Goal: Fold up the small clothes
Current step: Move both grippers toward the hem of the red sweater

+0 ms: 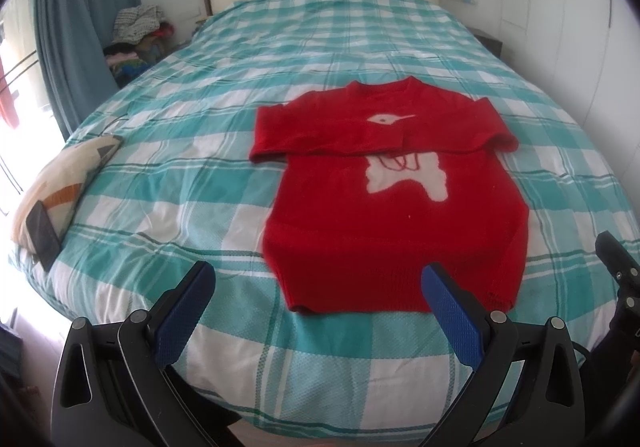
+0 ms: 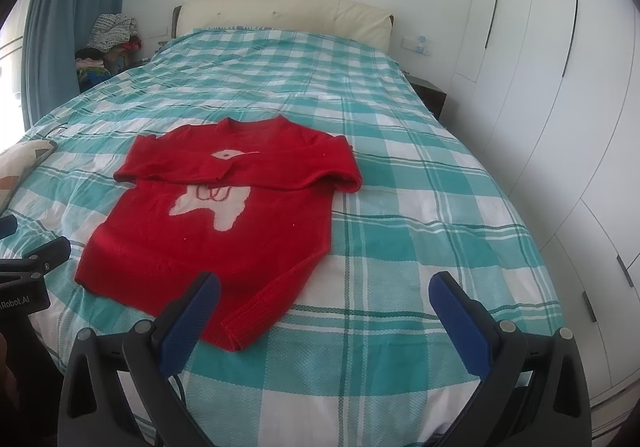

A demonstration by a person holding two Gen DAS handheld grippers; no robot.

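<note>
red sweater (image 1: 396, 223) lies flat on the bed (image 1: 280, 59), both sleeves folded across the chest. left claw (image 1: 318, 291) and right claw (image 2: 324, 299) hover released, grasping nothing.

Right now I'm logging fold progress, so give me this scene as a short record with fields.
garment: red sweater, flat on the bed
sleeves: both folded across the chest
hem: nearest the grippers, not folded
left gripper: open, empty, above the hem's left part
right gripper: open, empty, above the hem's right corner
extras: pillow with phone at the bed's left edge
</note>
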